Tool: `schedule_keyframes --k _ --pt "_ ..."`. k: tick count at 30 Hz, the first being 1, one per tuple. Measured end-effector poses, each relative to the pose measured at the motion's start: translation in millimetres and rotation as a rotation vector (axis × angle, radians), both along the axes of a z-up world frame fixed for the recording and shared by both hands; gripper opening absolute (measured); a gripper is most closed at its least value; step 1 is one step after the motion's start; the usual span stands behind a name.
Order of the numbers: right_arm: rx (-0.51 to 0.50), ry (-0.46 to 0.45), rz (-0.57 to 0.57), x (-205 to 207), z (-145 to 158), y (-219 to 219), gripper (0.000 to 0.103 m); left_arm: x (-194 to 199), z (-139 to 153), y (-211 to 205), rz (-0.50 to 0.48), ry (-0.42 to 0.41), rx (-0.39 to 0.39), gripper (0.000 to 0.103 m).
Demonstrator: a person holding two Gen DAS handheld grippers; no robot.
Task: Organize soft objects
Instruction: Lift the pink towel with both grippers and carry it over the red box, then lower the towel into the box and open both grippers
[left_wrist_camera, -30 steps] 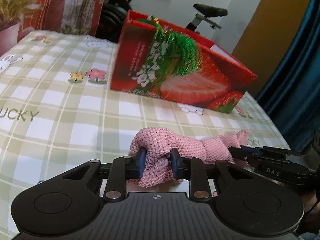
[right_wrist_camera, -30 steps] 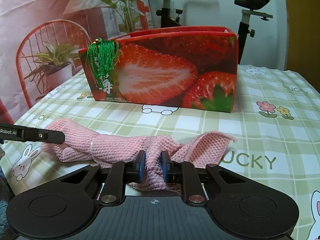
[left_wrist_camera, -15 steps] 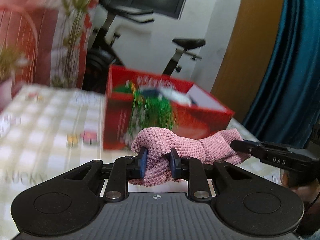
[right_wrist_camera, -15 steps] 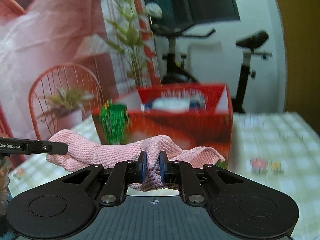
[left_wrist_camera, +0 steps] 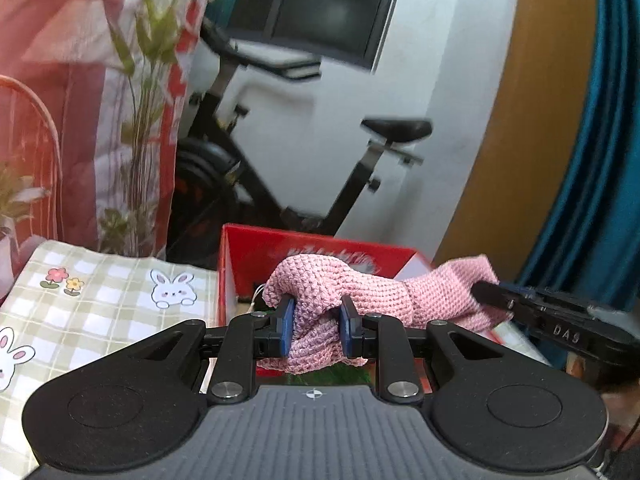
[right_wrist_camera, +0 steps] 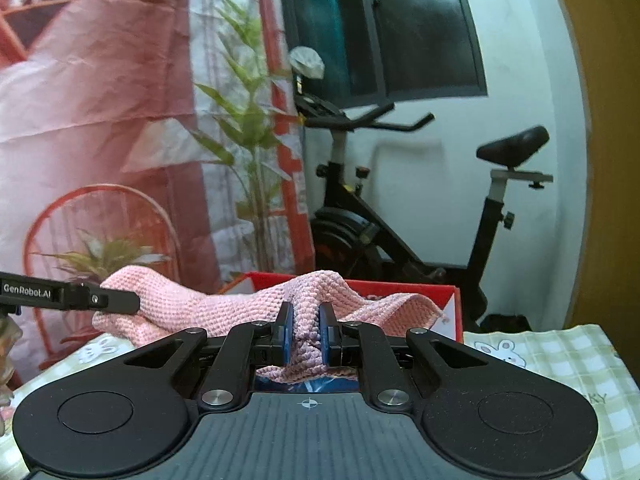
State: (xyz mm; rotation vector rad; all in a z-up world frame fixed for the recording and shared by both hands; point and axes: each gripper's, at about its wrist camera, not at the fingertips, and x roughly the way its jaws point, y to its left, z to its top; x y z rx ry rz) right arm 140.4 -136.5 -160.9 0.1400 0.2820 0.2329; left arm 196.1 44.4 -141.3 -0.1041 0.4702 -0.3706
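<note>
A pink knitted cloth [left_wrist_camera: 360, 296] is held up in the air between both grippers, over the open top of the red strawberry-printed box [left_wrist_camera: 248, 252]. My left gripper [left_wrist_camera: 314, 330] is shut on one bunched end of it. My right gripper [right_wrist_camera: 306, 332] is shut on the other part of the cloth [right_wrist_camera: 224, 308]. The box's red rim [right_wrist_camera: 400, 286] shows just behind the cloth in the right wrist view. Each gripper's finger shows from the side in the other's view. The box's inside is mostly hidden by the cloth.
The table has a green-checked cloth with rabbits and flowers [left_wrist_camera: 100, 304]. An exercise bike [right_wrist_camera: 400, 220] stands behind the table by the white wall. A pink backdrop with plants [right_wrist_camera: 100, 120] hangs at the left, and a blue curtain [left_wrist_camera: 600, 160] at the right.
Both grippers have lifted the pink cloth off the table and carried it forward, from in front of the box up to above its open top.
</note>
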Motion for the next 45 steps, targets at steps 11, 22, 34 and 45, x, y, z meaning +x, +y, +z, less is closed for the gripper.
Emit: schedule_keyframes --k 11,22,34,45 --pt "-0.081 0.196 0.012 57.6 -42.4 17.1 0.012 69.4 -31.5 -6.1 -0.025 0.211 0.109 0.024" --pt "-0.125 0.301 -0.004 90.8 -58.2 21.8 0.012 95.7 -39.7 -31.3 -0.019 0.256 0.169 0.024" --pt "-0.074 0.375 -0.046 105.9 -70.7 11.0 0.014 107.0 -40.1 -43.9 -0.019 0.23 0.218 0.025" --pt "-0.106 0.335 -0.064 87.4 -51.4 9.4 0.032 82.6 -7.6 -34.4 -0.01 0.102 0.203 0.098"
